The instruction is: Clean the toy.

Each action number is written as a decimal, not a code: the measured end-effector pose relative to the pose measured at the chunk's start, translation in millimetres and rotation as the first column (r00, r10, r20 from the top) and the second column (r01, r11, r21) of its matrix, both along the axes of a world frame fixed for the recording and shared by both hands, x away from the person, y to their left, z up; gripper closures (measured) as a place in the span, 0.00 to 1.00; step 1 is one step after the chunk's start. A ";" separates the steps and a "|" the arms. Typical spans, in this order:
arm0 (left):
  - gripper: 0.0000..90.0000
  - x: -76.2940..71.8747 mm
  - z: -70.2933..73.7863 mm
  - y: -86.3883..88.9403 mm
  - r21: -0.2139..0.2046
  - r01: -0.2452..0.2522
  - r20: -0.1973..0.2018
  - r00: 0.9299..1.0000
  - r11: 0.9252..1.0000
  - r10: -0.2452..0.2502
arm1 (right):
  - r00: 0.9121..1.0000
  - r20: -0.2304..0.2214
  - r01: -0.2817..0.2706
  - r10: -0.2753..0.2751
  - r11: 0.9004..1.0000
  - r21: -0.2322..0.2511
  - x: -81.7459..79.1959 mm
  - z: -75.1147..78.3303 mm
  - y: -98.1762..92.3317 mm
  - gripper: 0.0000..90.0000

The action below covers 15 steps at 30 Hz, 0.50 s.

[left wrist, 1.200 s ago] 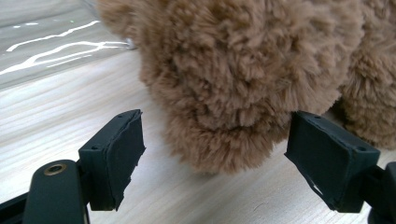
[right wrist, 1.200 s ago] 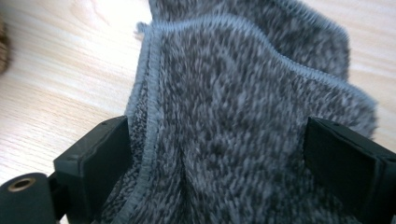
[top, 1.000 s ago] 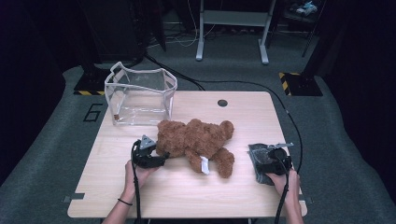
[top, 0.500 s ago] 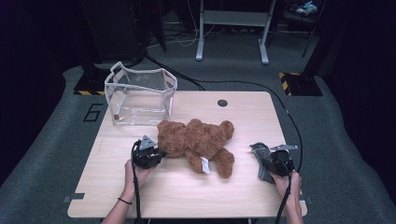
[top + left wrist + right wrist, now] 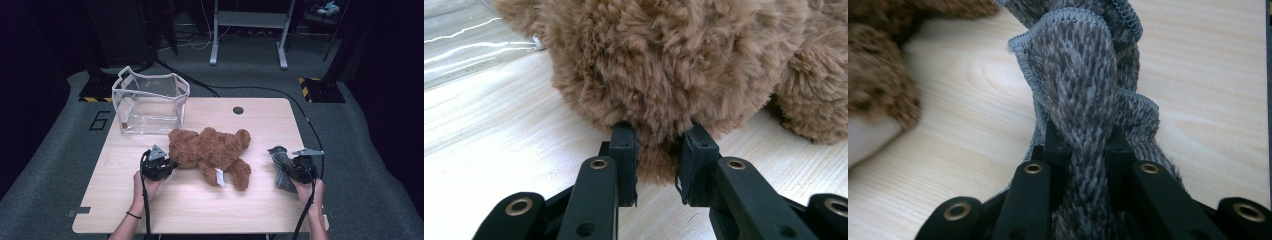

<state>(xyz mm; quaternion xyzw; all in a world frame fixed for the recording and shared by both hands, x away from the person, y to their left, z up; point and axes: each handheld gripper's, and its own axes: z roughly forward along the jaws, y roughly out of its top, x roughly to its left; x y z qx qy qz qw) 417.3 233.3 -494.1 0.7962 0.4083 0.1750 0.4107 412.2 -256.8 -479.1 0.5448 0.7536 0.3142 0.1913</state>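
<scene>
A brown teddy bear (image 5: 210,150) lies on its side at the middle of the wooden table (image 5: 200,210). My left gripper (image 5: 170,162) sits at the bear's left end; its jaws have just been closing and now pinch a tuft of the bear's fur (image 5: 664,65) between the pads (image 5: 624,150). At the right edge a grey knitted cloth (image 5: 280,162) is bunched up. My right gripper (image 5: 289,170) has just been closing too, and a fold of the cloth (image 5: 1083,75) is squeezed between its jaws.
A clear plastic bag (image 5: 150,102) stands open at the table's back left, just behind the bear. A dark round hole (image 5: 238,110) is near the back edge. The bear's white tag (image 5: 218,176) points toward the front. Cables trail off the table.
Both grippers' jaws have closed, the left on the bear's fur and the right on the grey cloth. The cloth lay flat before and is now bunched and drawn up.
</scene>
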 end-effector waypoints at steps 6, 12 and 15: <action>0.80 0.3 0.1 0.1 0.000 -0.001 0.002 1.000 1.000 0.001 | 0.999 0.012 -0.045 0.044 0.999 0.007 12.4 16.3 11.3 0.87; 0.80 0.9 0.7 0.2 -0.004 -0.003 -0.002 1.000 1.000 0.003 | 0.997 0.003 -0.076 0.076 0.997 -0.011 35.6 23.4 25.6 0.87; 0.80 1.5 1.8 -0.1 -0.003 -0.002 -0.004 1.000 1.000 0.002 | 0.995 0.003 -0.104 0.104 0.995 -0.011 46.8 28.7 34.1 0.87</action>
